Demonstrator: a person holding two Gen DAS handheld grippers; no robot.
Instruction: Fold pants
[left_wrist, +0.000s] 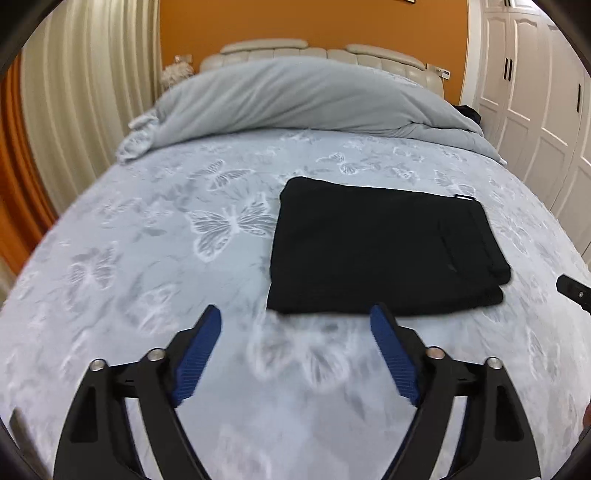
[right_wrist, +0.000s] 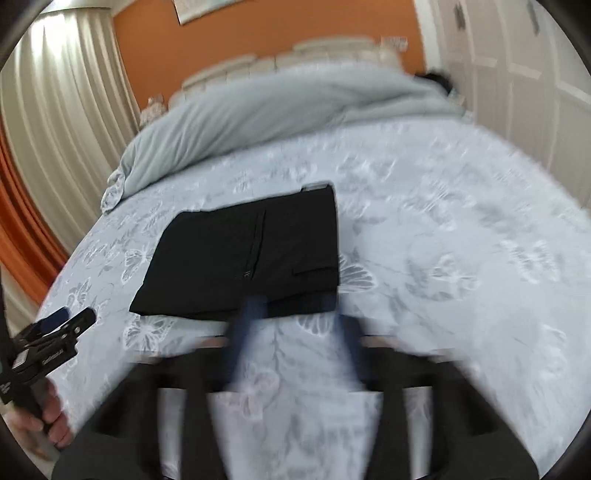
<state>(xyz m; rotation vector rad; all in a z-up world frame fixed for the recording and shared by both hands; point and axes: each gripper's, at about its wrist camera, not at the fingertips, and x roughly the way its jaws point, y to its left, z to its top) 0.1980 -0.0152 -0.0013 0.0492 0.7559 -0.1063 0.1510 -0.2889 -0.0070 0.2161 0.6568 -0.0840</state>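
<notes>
The black pants (left_wrist: 380, 247) lie folded into a flat rectangle on the butterfly-patterned bedsheet (left_wrist: 147, 258). My left gripper (left_wrist: 295, 314) hovers just short of their near edge, to the left, blue pads wide apart and nothing between them. In the right wrist view the pants (right_wrist: 243, 258) show a pocket seam and a small tag at the far corner. My right gripper (right_wrist: 291, 306) is motion-blurred at their near edge, its fingers apart with only sheet showing between them. The left gripper (right_wrist: 75, 316) appears at the left of this view, held by a hand (right_wrist: 48, 417).
A bunched grey duvet (left_wrist: 295, 99) lies across the head of the bed before a padded headboard (left_wrist: 314, 51). Cream curtains (left_wrist: 81, 92) hang on the left, and white wardrobe doors (left_wrist: 535, 110) stand on the right. Bare sheet (right_wrist: 461, 240) stretches right of the pants.
</notes>
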